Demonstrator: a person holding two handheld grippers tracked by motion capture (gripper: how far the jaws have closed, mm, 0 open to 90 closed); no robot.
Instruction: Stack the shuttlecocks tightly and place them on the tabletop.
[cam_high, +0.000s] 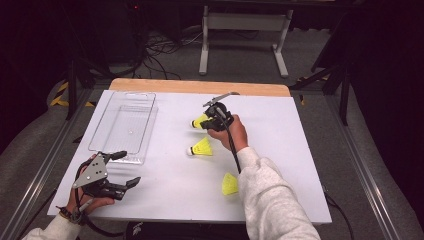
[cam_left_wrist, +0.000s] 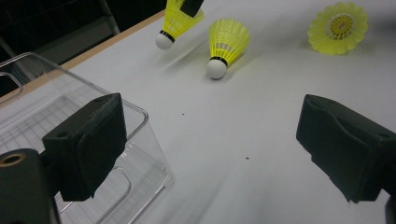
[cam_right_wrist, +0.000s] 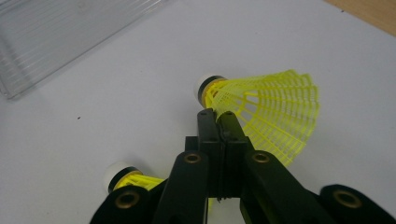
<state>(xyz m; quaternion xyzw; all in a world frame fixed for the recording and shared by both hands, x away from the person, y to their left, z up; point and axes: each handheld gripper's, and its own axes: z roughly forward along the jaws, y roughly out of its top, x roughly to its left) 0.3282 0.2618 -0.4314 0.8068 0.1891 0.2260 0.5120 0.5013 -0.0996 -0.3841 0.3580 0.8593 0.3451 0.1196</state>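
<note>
Three yellow shuttlecocks with white corks are on the white table. My right gripper (cam_high: 207, 120) (cam_right_wrist: 216, 115) is shut on the mesh skirt of the far shuttlecock (cam_high: 199, 122) (cam_right_wrist: 275, 112) (cam_left_wrist: 175, 23), which points its cork to the left and casts a shadow below. A second shuttlecock (cam_high: 201, 147) (cam_left_wrist: 224, 44) (cam_right_wrist: 122, 179) lies on its side just nearer. The third shuttlecock (cam_high: 229, 184) (cam_left_wrist: 338, 27) rests by the right sleeve. My left gripper (cam_high: 129, 167) (cam_left_wrist: 215, 149) is open with nothing between its jaws at the front left, beside the near corner of a clear plastic tray (cam_high: 150, 132) (cam_left_wrist: 142, 114).
The clear tray (cam_right_wrist: 56, 37) holds nothing and occupies the left back part of the table. A wooden strip (cam_high: 200, 86) runs along the table's far edge. Beyond it stand a white frame (cam_high: 245, 30) and cables on the floor.
</note>
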